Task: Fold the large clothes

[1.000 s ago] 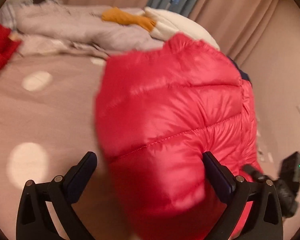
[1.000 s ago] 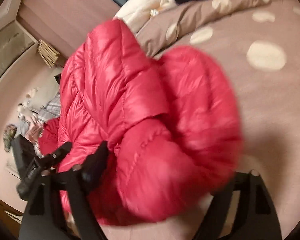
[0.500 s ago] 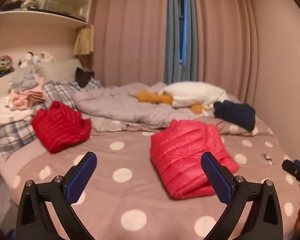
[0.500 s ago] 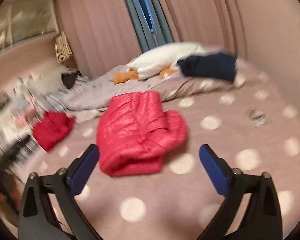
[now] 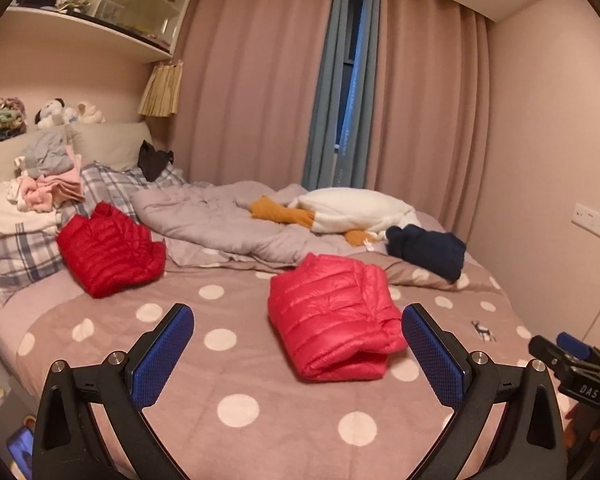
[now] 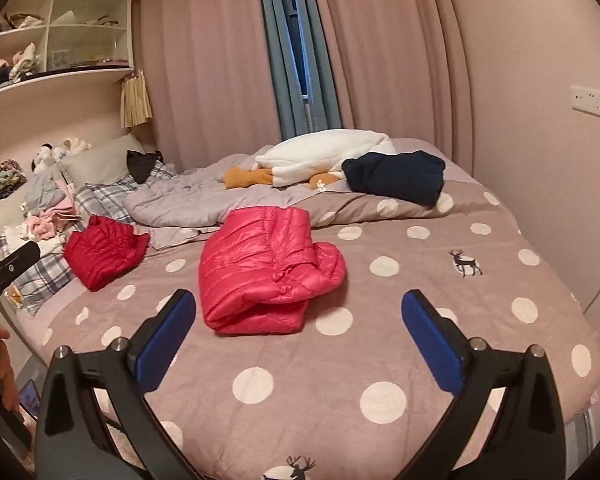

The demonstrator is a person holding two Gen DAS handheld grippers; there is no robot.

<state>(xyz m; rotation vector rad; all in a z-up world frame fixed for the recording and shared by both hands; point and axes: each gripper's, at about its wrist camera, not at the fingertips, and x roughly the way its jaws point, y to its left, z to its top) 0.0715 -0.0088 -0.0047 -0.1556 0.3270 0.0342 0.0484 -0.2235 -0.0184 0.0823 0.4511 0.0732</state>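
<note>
Left wrist view shows the pink jacket [image 5: 332, 316] folded into a thick bundle on the dotted bedspread [image 5: 236, 364], near the middle of the bed and a little right of centre between the blue pads. A second ago the same jacket filled both views, bulging between the fingers of each gripper; now it lies well apart from them, touched by neither. The left gripper [image 5: 298, 344] has its fingers spread wide with nothing between them, as they were half a second ago. The right gripper [image 6: 298, 330] is likewise released and empty; its jaws have just been opening to their widest, and nothing sits between them. In the right wrist view the jacket [image 6: 268, 268] rests with its folded edge toward the camera and a puffed sleeve or flap bulging to its right.

Both views have pulled back and up since a second ago, so the whole bed is now visible. A red jacket [image 5: 108, 250] lies folded to the left, against a plaid pillow [image 5: 16, 256]. Behind the pink jacket are a rumpled grey quilt [image 5: 220, 220], a white plush [image 5: 352, 210] and a navy garment [image 5: 428, 250]. Pink curtains [image 5: 252, 80] hang behind the bed.
</note>
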